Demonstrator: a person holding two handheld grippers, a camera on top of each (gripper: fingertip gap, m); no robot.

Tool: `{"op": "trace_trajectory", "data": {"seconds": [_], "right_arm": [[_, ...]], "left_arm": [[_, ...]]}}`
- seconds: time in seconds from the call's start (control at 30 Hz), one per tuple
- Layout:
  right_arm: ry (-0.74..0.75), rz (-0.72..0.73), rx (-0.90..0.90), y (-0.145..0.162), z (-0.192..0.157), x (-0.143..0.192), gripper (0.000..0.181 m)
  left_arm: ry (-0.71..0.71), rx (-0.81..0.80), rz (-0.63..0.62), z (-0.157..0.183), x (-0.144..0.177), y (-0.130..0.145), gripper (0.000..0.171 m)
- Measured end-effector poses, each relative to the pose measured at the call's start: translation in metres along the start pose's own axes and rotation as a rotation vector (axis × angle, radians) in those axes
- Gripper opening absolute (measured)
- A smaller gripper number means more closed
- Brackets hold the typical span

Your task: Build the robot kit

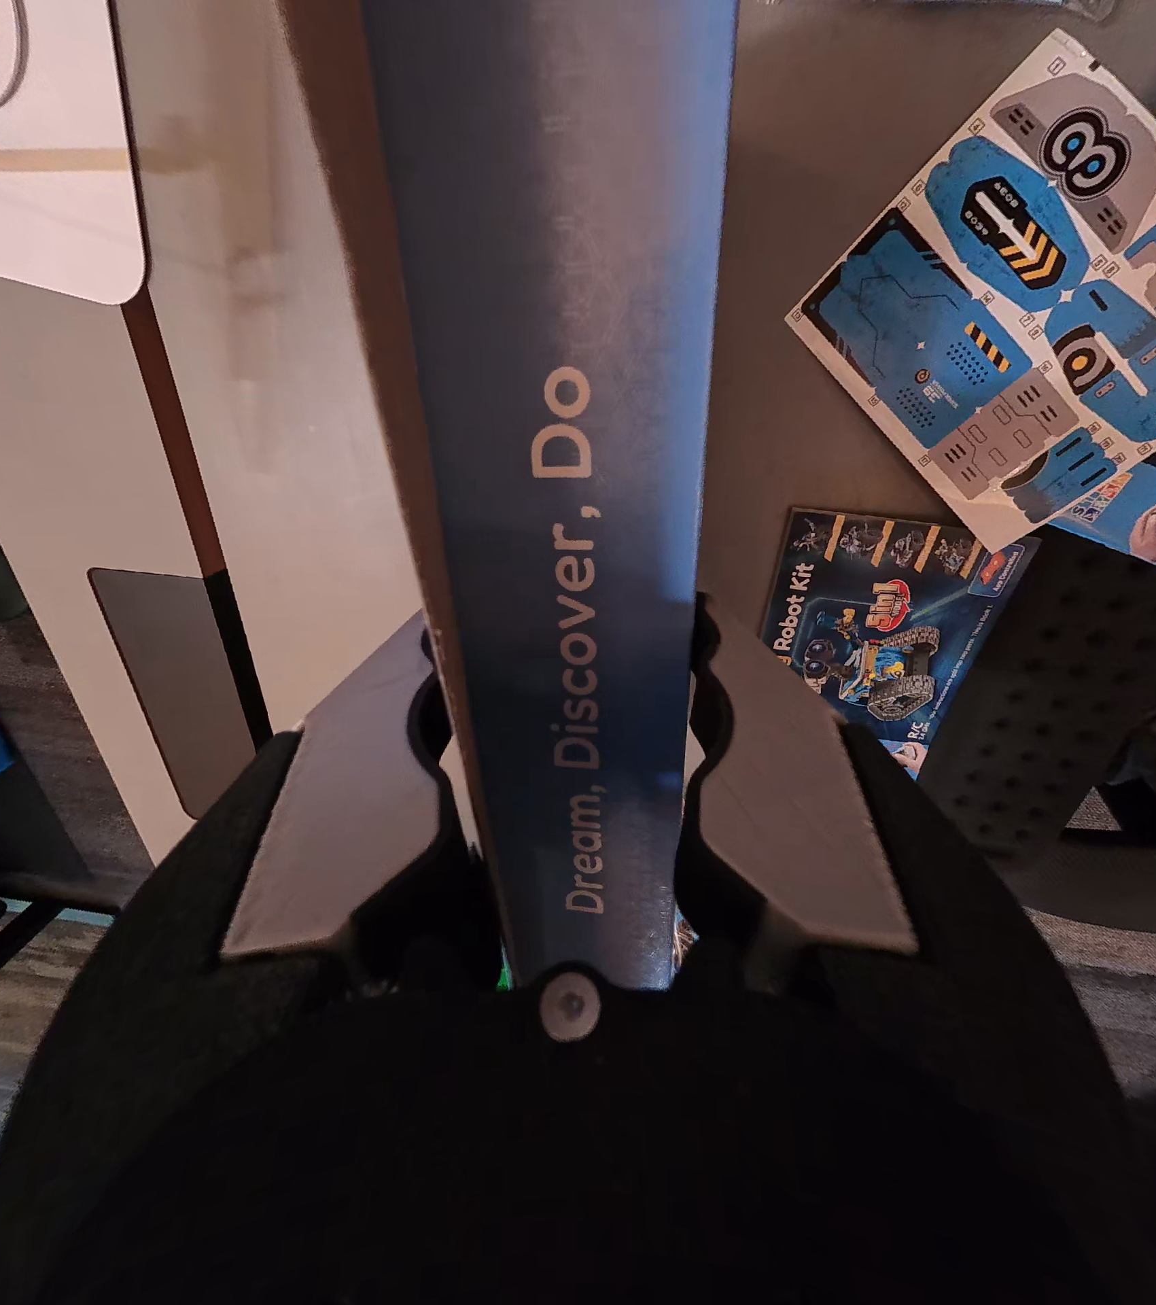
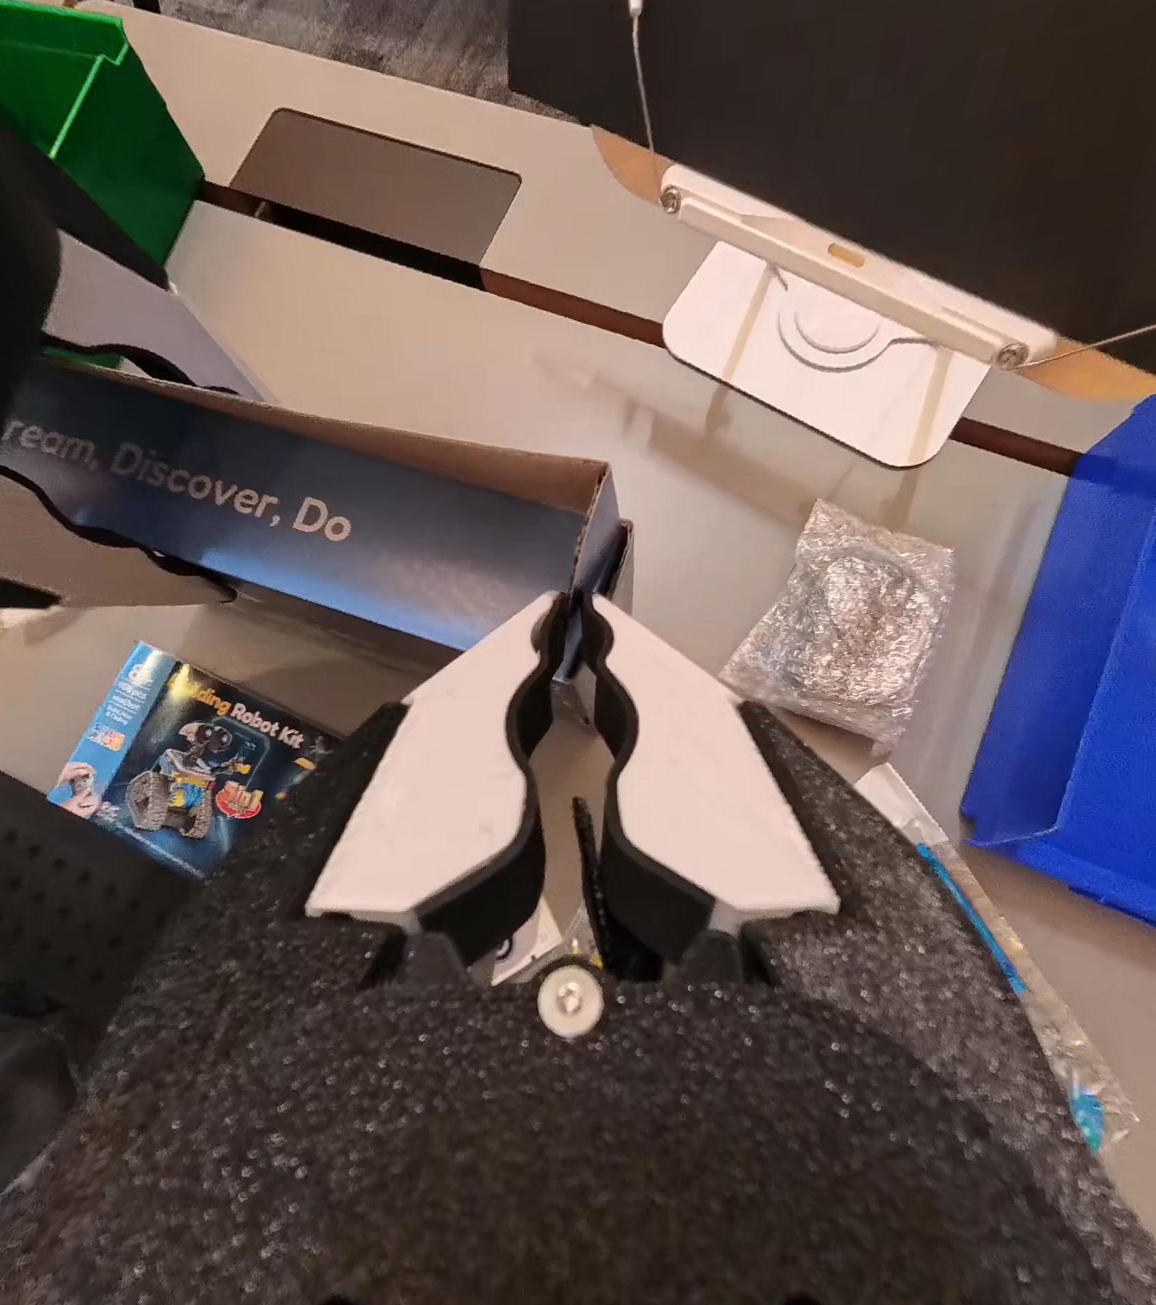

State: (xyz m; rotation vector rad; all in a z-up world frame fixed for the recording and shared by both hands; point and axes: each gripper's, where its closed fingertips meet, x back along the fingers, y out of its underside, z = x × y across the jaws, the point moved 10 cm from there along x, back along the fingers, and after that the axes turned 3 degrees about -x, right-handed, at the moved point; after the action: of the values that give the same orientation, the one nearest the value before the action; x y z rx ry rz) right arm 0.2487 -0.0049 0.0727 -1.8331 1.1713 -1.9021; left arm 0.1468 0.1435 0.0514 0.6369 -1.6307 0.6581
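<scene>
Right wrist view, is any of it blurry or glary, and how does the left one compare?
Right wrist view: motion-smeared toward the edges, the green bin and blue bin soft, while the right claw on the dark blue box stays fairly crisp. Left wrist view: dimmer, the left claw body nearly black, a pale sheen up the box side, strong wide-angle stretch; the sticker sheet sharp.
</scene>
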Motion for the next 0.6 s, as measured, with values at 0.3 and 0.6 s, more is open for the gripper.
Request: {"op": "trace_trajectory", "data": {"seconds": [0.3, 0.6], "right_arm": [[0.002, 0.081, 0.022, 0.021, 0.003, -0.002, 0.005], [-0.150, 0.484, 0.065, 0.013, -0.008, 0.012, 0.000]], "left_arm": [[0.034, -0.007, 0.004, 0.000, -0.001, 0.000, 0.066], [0.069, -0.009, 0.011, -0.001, -0.006, 0.001, 0.066]]}}
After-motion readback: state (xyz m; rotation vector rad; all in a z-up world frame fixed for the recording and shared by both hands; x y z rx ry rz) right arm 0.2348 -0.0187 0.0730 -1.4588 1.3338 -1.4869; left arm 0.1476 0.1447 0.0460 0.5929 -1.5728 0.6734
